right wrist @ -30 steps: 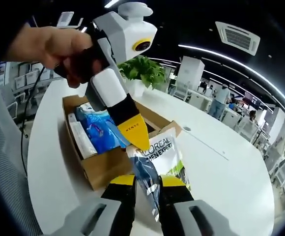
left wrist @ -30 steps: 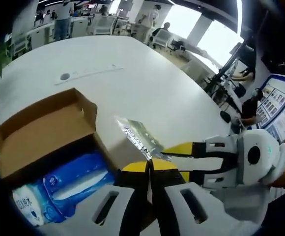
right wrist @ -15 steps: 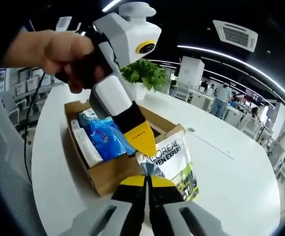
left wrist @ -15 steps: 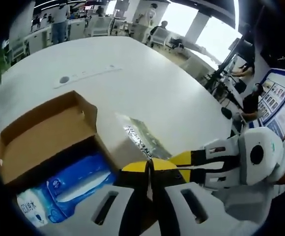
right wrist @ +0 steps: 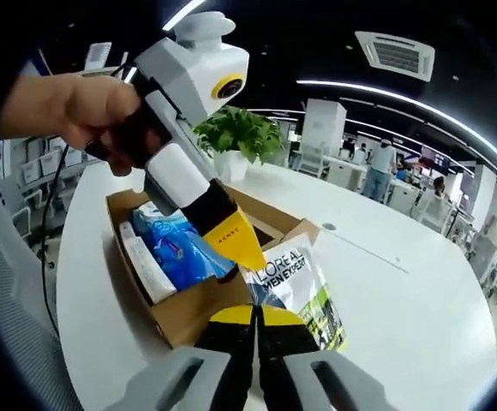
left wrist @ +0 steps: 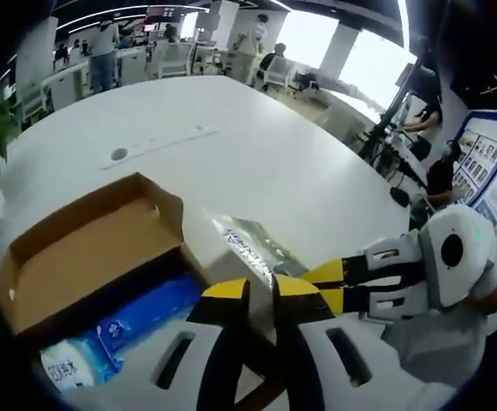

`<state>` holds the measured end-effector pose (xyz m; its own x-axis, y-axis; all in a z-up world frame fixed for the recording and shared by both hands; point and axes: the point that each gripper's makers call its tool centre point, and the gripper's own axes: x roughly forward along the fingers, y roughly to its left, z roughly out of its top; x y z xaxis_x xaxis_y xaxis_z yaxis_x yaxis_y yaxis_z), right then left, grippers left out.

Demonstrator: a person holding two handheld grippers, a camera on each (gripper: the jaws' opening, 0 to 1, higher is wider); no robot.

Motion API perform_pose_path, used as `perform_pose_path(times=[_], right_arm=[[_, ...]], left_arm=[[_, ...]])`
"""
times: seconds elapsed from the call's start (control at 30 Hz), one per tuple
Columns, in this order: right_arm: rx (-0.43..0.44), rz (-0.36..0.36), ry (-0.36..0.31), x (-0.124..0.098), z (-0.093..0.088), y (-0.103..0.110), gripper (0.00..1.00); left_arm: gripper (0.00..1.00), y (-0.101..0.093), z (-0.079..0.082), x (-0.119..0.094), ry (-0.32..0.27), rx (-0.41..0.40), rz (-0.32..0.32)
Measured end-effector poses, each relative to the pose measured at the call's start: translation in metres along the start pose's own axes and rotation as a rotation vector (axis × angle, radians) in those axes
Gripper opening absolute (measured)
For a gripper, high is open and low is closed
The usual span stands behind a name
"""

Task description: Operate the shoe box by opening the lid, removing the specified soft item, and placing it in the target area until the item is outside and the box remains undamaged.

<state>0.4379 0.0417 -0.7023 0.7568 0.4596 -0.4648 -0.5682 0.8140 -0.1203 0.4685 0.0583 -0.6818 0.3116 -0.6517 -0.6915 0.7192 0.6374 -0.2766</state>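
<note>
Jaws that were pressed together a second ago now stand parted on the left gripper [left wrist: 261, 287], released just above the pouch; the right gripper [right wrist: 253, 315] stays clenched on the lower edge of the soft L'Oreal pouch [right wrist: 298, 282], as it was half a second ago.

Seen from the right gripper view, the pouch rises just ahead of the shut jaws, outside the shoe box [right wrist: 180, 310] and leaning against its near wall, with the white table [right wrist: 403, 300] beyond. The left gripper's yellow tip comes in from the left, held by a person's hand [right wrist: 77, 107], and hovers at the pouch's top corner. Inside the open box, left of the pouch, lie a blue pack [right wrist: 184, 248] and a white item.

From the left gripper view, the pouch [left wrist: 253, 244] lies just past the parted jaws, beside the box's cardboard flap [left wrist: 90, 248], with the right gripper reaching in from the right.

Risk, judging from here: with only one grip on a slick foil edge, the pouch could slip free and drop short of the target area. A careless swing of either tool could also snag and tear the raised flap.
</note>
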Motion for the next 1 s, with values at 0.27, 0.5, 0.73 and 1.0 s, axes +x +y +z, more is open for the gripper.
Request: perform_pose_path(times=[0.27,0.5,0.73,1.0], right_arm=[[-0.023,0.009,0.016,0.002,-0.004,-0.003,0.0],[-0.07,0.024,0.039,0.005,-0.01,-0.001,0.0],[-0.119,0.037,0.062,0.007,-0.016,0.001,0.0],[-0.163,0.07,0.098,0.014,-0.026,0.006,0.0]], left_arm=[[0.14,0.007,0.002,-0.013,-0.048,-0.004,-0.013],[0.19,0.016,0.008,-0.031,-0.105,-0.011,-0.019],[0.23,0.024,0.007,-0.048,-0.158,-0.029,-0.025],[0.25,0.038,0.003,-0.068,-0.188,-0.032,0.005]])
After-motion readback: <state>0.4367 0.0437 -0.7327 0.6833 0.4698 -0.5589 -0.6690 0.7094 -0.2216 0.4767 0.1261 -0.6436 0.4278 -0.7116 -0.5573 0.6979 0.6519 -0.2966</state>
